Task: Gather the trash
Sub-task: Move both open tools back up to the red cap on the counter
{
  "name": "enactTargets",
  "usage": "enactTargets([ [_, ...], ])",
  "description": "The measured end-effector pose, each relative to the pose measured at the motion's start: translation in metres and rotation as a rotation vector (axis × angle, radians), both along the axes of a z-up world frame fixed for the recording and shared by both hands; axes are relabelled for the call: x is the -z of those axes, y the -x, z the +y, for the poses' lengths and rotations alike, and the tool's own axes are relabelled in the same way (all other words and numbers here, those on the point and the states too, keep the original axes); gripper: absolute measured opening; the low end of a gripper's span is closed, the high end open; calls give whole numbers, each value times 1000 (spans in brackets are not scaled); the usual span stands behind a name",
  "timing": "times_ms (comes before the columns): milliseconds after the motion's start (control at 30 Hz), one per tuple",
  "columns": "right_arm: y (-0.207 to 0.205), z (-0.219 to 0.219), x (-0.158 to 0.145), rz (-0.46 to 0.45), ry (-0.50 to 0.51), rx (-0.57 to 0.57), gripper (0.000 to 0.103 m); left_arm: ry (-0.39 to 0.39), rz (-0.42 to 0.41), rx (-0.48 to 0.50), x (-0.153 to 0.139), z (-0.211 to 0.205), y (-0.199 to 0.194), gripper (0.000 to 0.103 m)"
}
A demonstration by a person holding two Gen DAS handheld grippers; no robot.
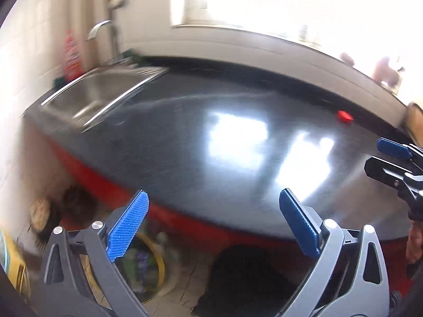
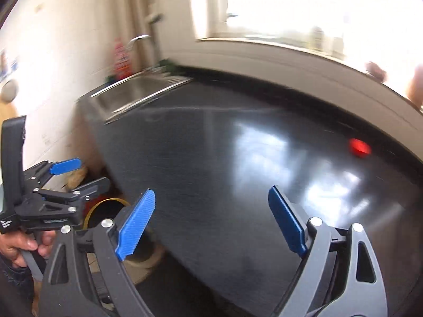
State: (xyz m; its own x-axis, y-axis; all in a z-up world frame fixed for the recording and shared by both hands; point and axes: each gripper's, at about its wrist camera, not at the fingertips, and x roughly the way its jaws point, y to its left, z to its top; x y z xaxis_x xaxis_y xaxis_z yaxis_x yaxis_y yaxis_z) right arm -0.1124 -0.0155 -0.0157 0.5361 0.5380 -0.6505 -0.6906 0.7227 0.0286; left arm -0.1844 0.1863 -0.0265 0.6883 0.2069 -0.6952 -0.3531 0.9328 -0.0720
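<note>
A small red piece of trash (image 1: 345,116) (image 2: 359,148) lies far back on the black counter (image 1: 185,145) (image 2: 211,158), blurred. My left gripper (image 1: 212,198) stands open over the counter's near edge, with nothing between its blue pads. My right gripper (image 2: 211,195) is open and empty too, above the counter and well short of the red piece. In the left wrist view the right gripper (image 1: 375,154) shows at the right edge. The left gripper (image 2: 90,174) appears at the left of the right wrist view. Below the counter edge stands a yellow-rimmed bin (image 1: 156,259) (image 2: 105,202) with trash in it.
A steel sink (image 1: 100,92) (image 2: 137,92) with a faucet (image 1: 97,27) sits at the counter's far left, and a red bottle (image 1: 71,55) stands beside it. A bright window runs behind the counter. A hand (image 2: 15,245) holds the left gripper's handle.
</note>
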Motion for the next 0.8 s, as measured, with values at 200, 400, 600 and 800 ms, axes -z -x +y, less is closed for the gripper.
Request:
enactTargets([
  [200,-19,-137,-5,-32,20,282,88,22,-10,246,-10,-108,-70,96],
  [400,-18,-221,4,-4,2,418,88,-1,16,394,-3,-183,-95,96],
  [600,-27,-230,14,27,-8,430,88,-39,48,403,3,-195,-110,96],
  [800,-55,-213,34,90,1,401,88,-34,112,342,26,-176,-138,96],
])
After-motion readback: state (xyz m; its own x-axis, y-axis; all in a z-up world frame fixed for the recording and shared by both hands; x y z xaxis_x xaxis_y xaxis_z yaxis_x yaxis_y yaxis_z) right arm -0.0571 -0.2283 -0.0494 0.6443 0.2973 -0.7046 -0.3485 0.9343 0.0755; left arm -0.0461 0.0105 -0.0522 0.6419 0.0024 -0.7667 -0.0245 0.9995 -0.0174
